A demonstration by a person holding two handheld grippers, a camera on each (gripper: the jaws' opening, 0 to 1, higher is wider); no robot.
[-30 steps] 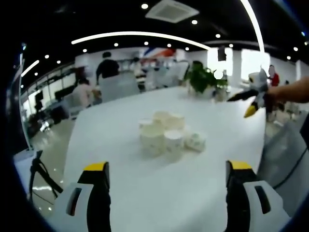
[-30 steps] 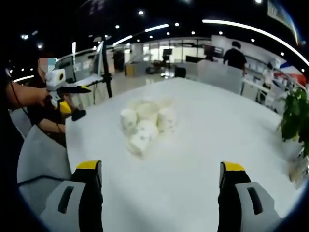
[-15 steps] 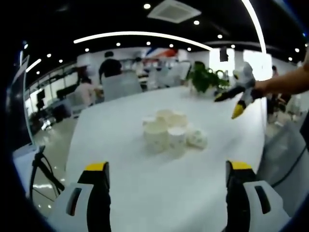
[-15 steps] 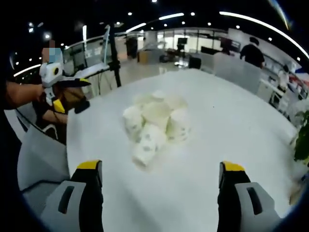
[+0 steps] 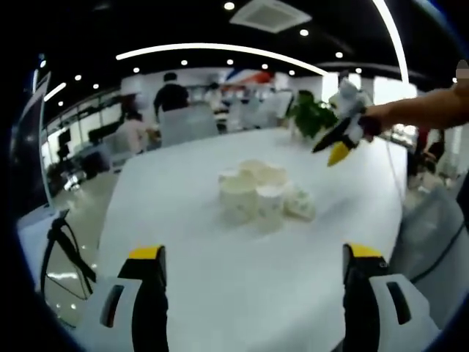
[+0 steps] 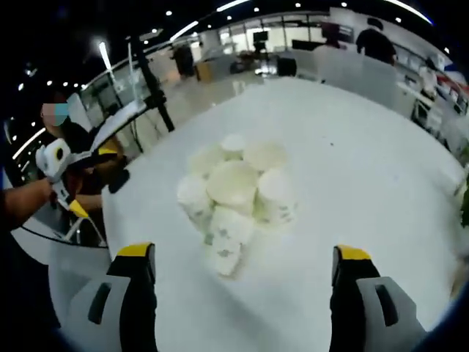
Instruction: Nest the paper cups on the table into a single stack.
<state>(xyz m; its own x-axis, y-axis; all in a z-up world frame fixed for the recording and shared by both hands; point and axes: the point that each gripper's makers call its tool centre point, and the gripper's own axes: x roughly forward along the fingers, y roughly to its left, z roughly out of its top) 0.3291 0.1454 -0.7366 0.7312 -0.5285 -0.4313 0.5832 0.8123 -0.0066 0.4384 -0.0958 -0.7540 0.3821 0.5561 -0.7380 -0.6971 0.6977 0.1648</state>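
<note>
Right gripper view alone shows one fallen cup (image 6: 227, 249) pointing toward 6 o'clock from the paper cups (image 6: 234, 187) clustered mid-table (image 6: 352, 169); both grippers' jaws spread, empty.

Open-plan office: recessed ceiling lights (image 5: 229, 6), desks, monitor (image 6: 262, 37), potted plant (image 5: 311, 116).

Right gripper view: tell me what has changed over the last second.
The right gripper has moved in over the cups, jaws open, holding nothing; the left gripper view shows it swinging in above the table. The cups stay clustered, one on its side. The left gripper stays open, back from them.
</note>
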